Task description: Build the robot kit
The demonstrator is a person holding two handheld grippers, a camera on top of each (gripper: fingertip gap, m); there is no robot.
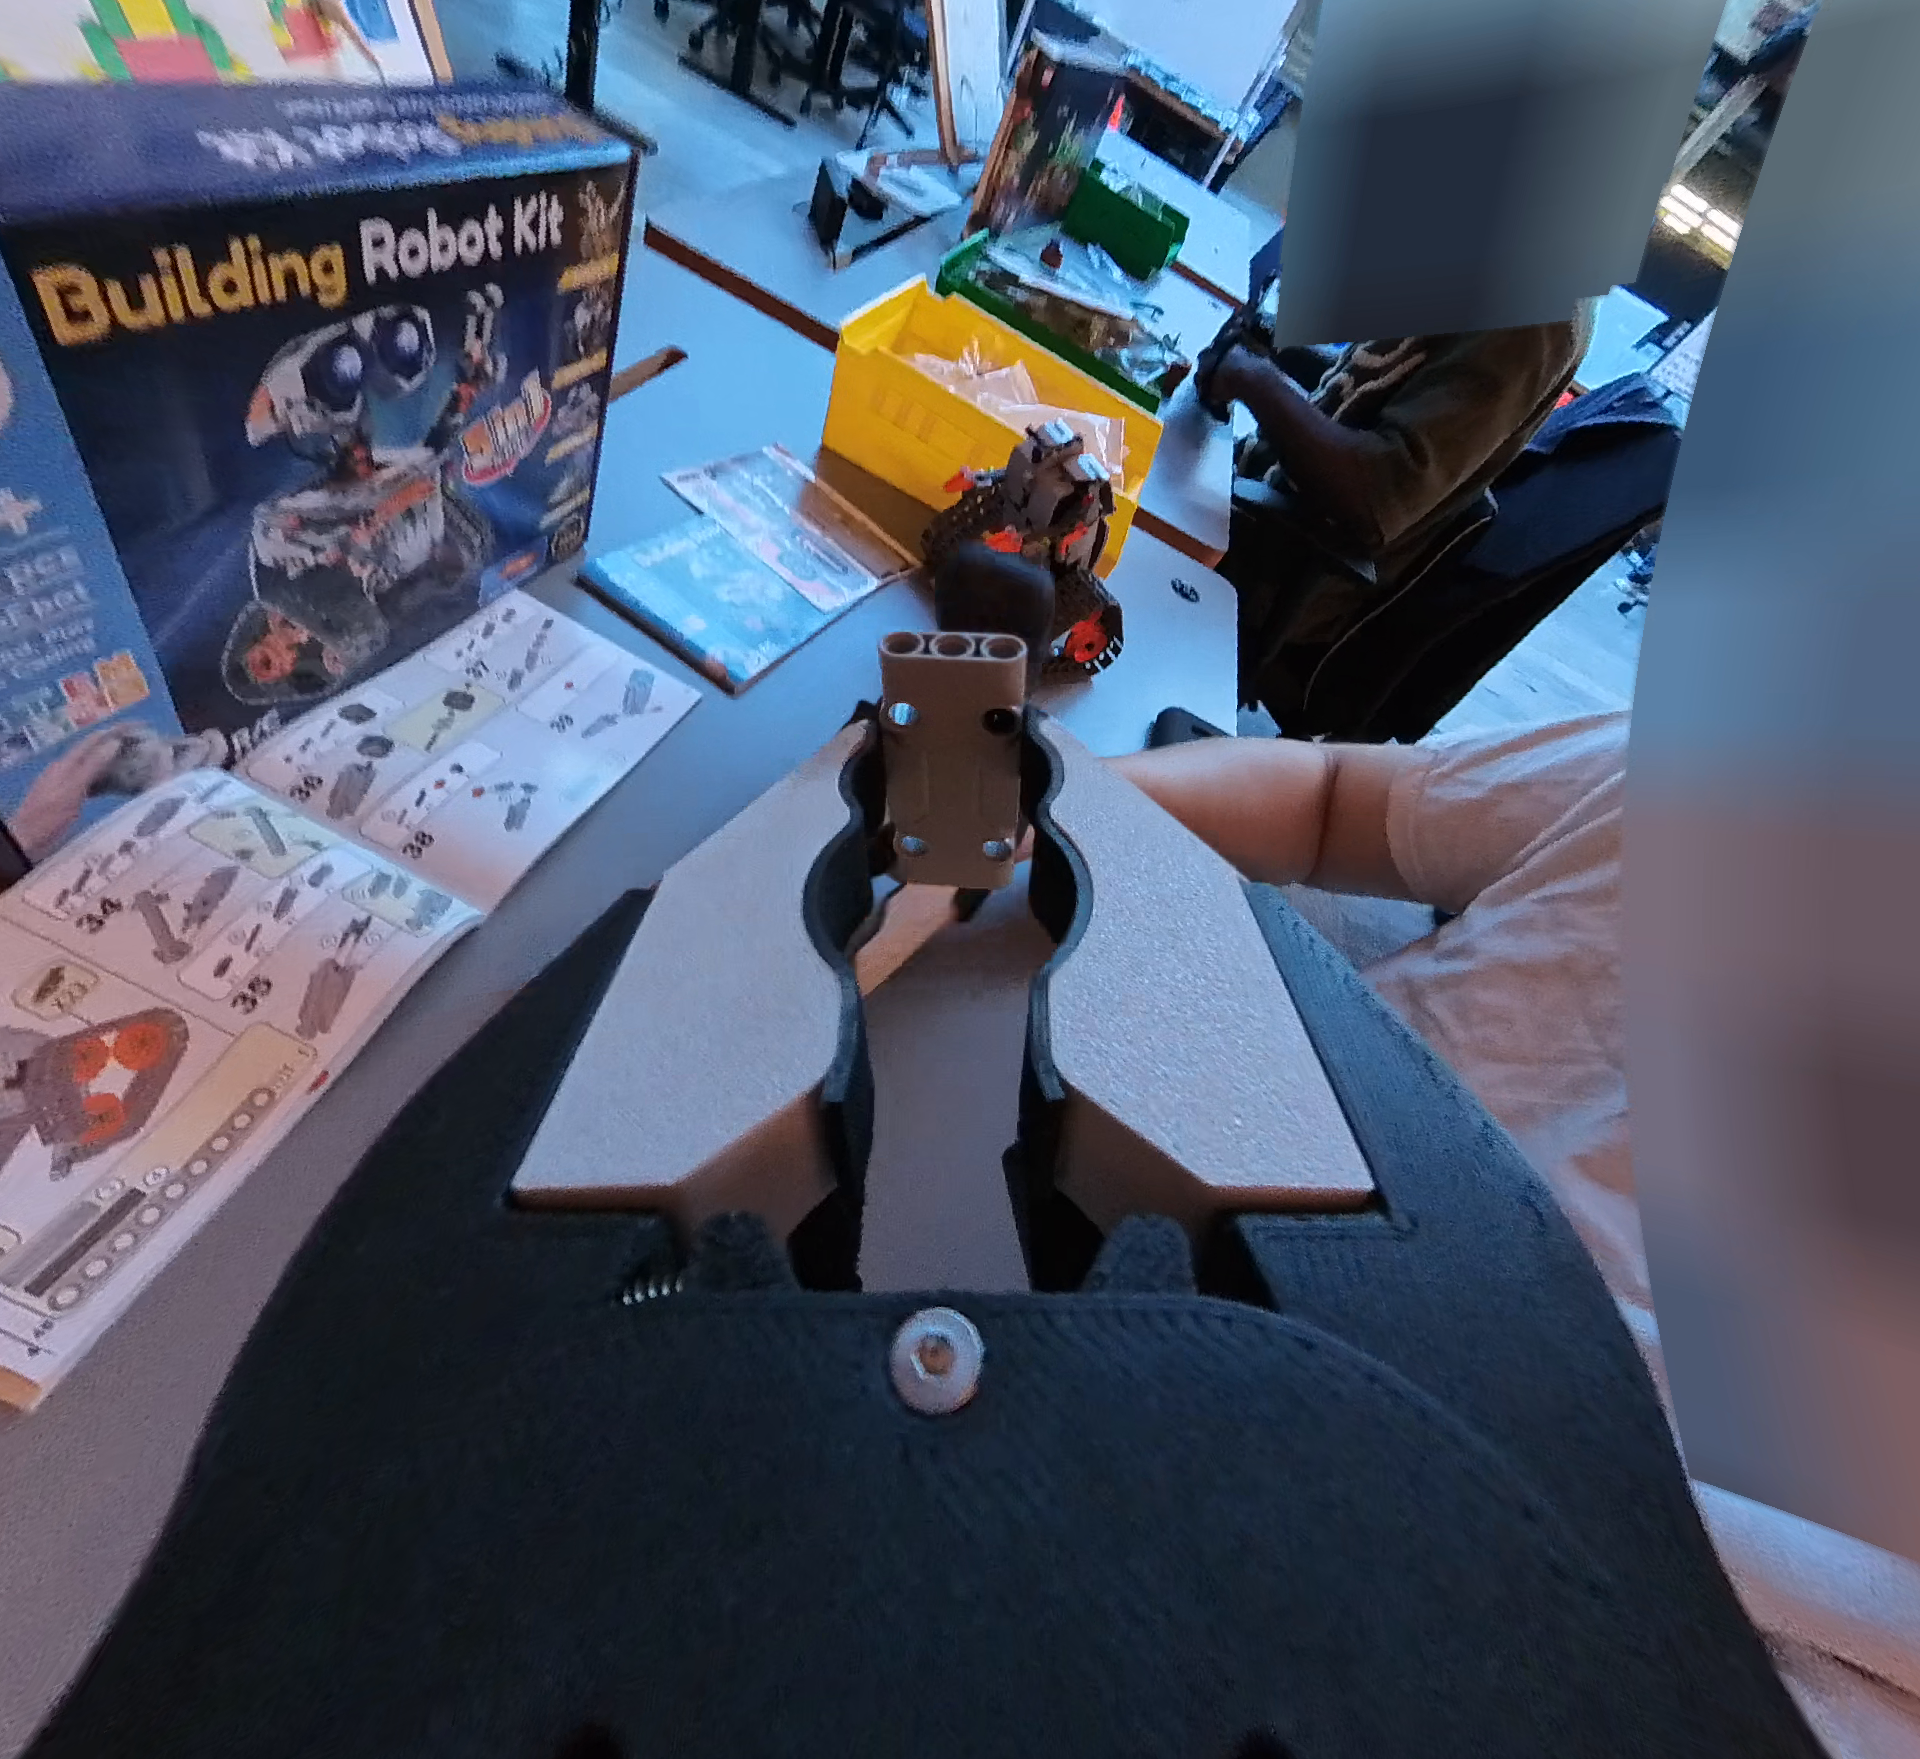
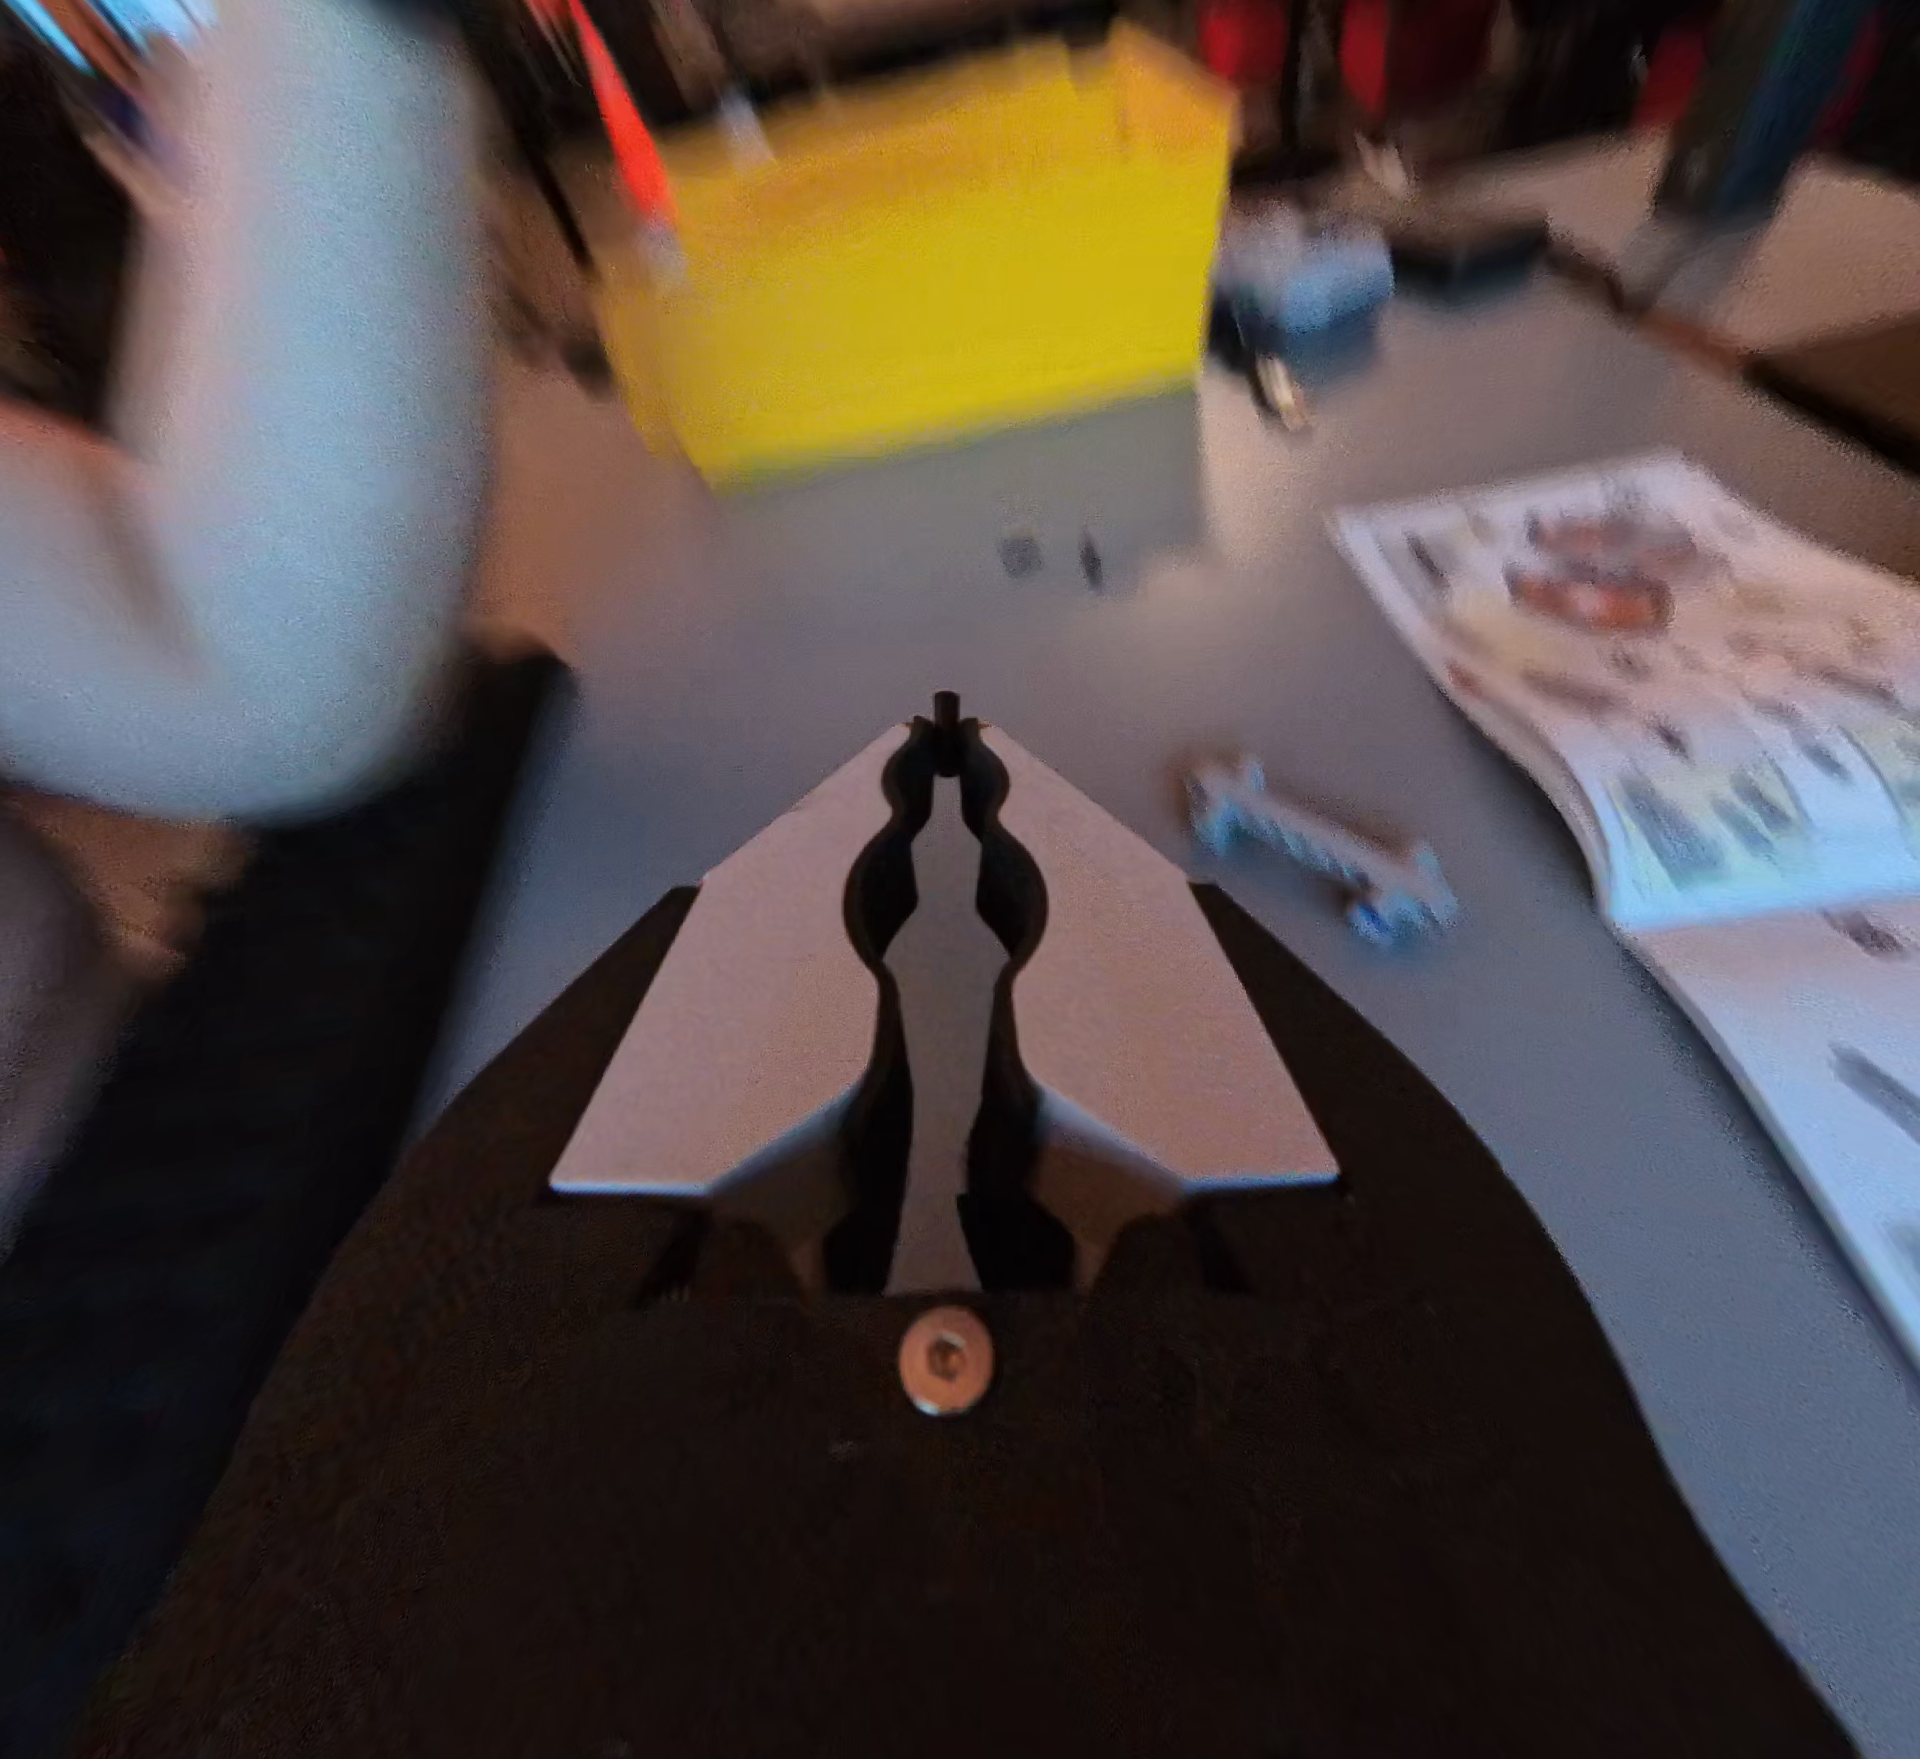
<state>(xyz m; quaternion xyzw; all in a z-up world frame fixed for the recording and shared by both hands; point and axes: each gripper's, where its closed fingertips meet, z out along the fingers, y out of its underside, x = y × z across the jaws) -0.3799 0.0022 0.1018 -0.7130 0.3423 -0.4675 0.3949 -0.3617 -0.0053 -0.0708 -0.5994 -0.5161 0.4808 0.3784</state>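
Left wrist view, nearest first: the left gripper has its two fingers clamped on a tan block piece, a squat part with three round sockets along its top edge and small studs at its corners. The piece stands with its long axis running forward along the fingers, its socketed end poking out past the tips. Just behind the tips a bare forearm crosses from the right. Beyond the piece, almost straight ahead, sits a dark tracked model with orange wheels on the grey table; a black rounded part lies between it and the held piece. To the left an open instruction booklet lies flat, with a dark blue kit box standing behind it. Farther off is a yellow bin holding clear bags, then green bins.

Right wrist view is heavily smeared by motion. The right gripper has its fingers brought nearly together, pinching a tiny black pin that sticks out forward between the tips. To the right of the tips a pale beam-like part lies on the table, the booklet beyond it, and the yellow bin straight ahead, well apart.
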